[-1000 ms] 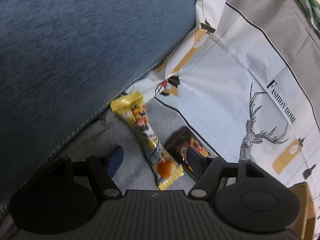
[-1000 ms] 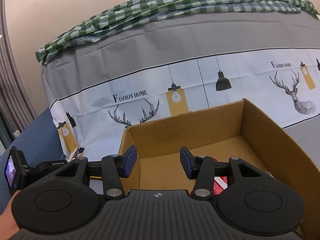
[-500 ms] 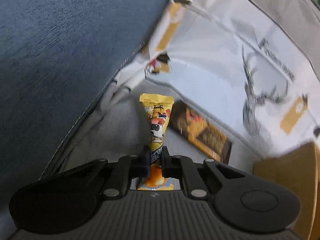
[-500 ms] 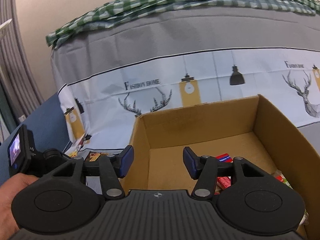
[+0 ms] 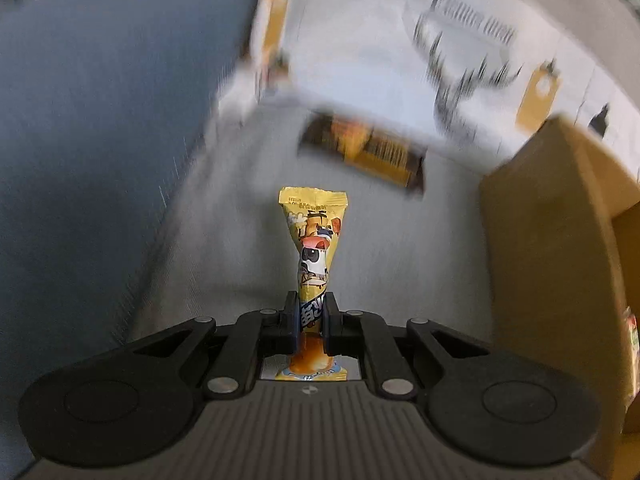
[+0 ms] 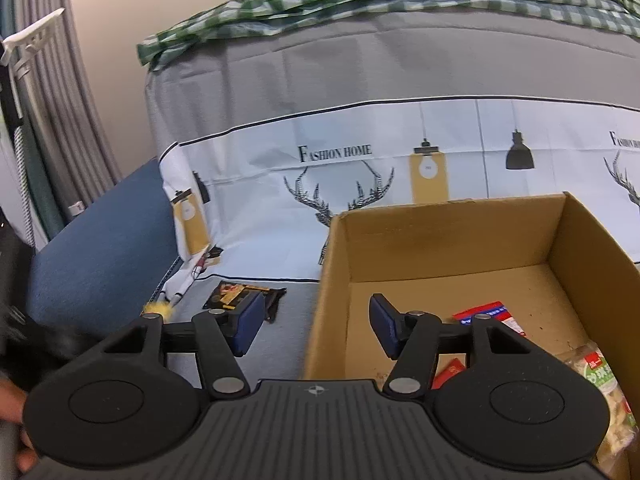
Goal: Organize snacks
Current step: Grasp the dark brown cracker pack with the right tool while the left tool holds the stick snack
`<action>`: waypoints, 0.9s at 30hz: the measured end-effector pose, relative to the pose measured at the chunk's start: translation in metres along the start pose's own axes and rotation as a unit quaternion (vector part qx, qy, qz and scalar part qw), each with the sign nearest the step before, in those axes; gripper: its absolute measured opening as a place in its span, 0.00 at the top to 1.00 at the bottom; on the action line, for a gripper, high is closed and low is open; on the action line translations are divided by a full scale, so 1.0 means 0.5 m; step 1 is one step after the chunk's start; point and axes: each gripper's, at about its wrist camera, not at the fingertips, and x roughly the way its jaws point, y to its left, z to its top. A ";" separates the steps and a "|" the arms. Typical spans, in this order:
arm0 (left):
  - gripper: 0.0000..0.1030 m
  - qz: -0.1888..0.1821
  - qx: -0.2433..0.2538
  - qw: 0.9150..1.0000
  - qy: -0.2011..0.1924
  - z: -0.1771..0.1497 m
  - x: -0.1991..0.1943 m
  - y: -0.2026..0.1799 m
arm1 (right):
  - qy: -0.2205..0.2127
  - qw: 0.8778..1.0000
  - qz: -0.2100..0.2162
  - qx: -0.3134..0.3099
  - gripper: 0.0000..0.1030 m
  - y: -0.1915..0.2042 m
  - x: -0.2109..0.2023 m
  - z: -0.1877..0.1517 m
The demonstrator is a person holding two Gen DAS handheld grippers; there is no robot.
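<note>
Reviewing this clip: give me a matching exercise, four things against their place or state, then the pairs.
Things:
1. yellow snack packet
2. dark snack packet
3. red packet
4. checked cloth

Places or states:
A. lying on the grey cover, left of the cardboard box
B. draped along the top of the backrest
C. clamped in the left gripper
D. on the floor of the box

Pairs: 1-C, 2-A, 3-D, 4-B
</note>
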 end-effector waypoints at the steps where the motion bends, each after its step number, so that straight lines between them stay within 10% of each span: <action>1: 0.89 -0.014 -0.008 1.000 0.004 0.008 0.009 0.004 | 0.001 1.000 0.000 -0.004 0.41 0.003 -0.001 -0.001; 12: 0.88 0.042 0.059 0.997 0.006 0.028 0.049 0.001 | 0.011 0.999 -0.011 -0.033 0.41 0.017 0.010 -0.017; 27: 0.90 -0.004 -0.114 0.993 0.006 0.033 0.025 0.082 | 0.047 0.993 0.004 -0.110 0.41 0.099 0.016 0.051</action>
